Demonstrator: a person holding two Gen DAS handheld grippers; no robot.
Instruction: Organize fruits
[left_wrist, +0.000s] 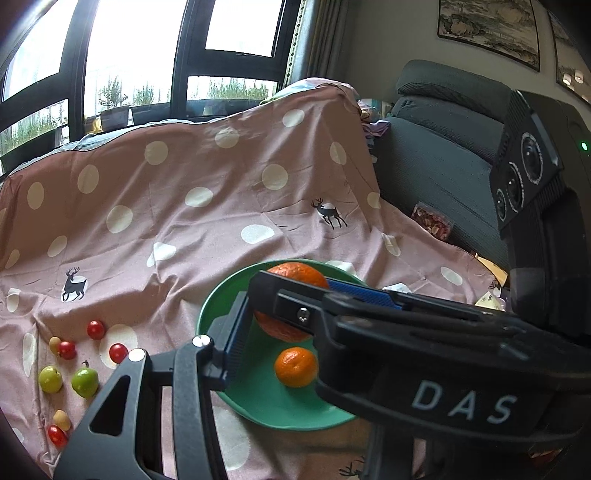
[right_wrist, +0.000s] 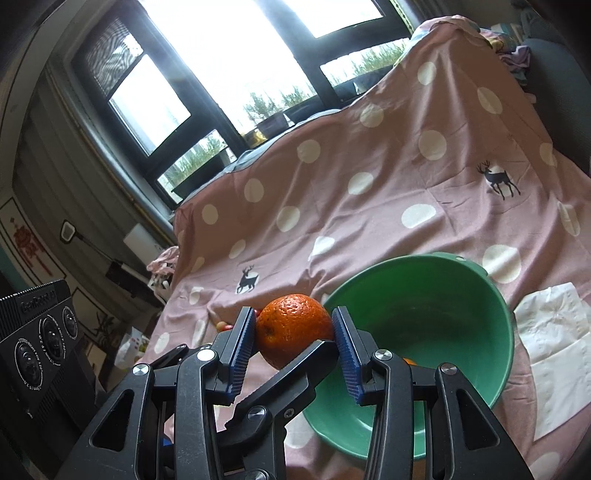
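Note:
A large orange (right_wrist: 293, 328) sits between the blue pads of my right gripper (right_wrist: 295, 326), which press on both its sides, just left of the green bowl (right_wrist: 424, 306). In the left wrist view the same orange (left_wrist: 291, 275) hangs over the bowl's rim (left_wrist: 205, 314), and a smaller orange (left_wrist: 295, 366) lies inside. My left gripper (left_wrist: 295, 317) reaches in beside the large orange. Its left pad is close to the fruit. The right gripper (left_wrist: 332, 295) crosses in front and hides its other finger. A black finger (right_wrist: 284, 373) of the left gripper passes under the orange.
On the pink dotted cloth (left_wrist: 184, 221), left of the bowl, lie several cherry tomatoes (left_wrist: 96, 329), two green fruits (left_wrist: 85, 382) and small yellow ones (left_wrist: 61, 420). A white tissue (right_wrist: 554, 350) lies right of the bowl. A dark sofa (left_wrist: 443, 166) stands at the right.

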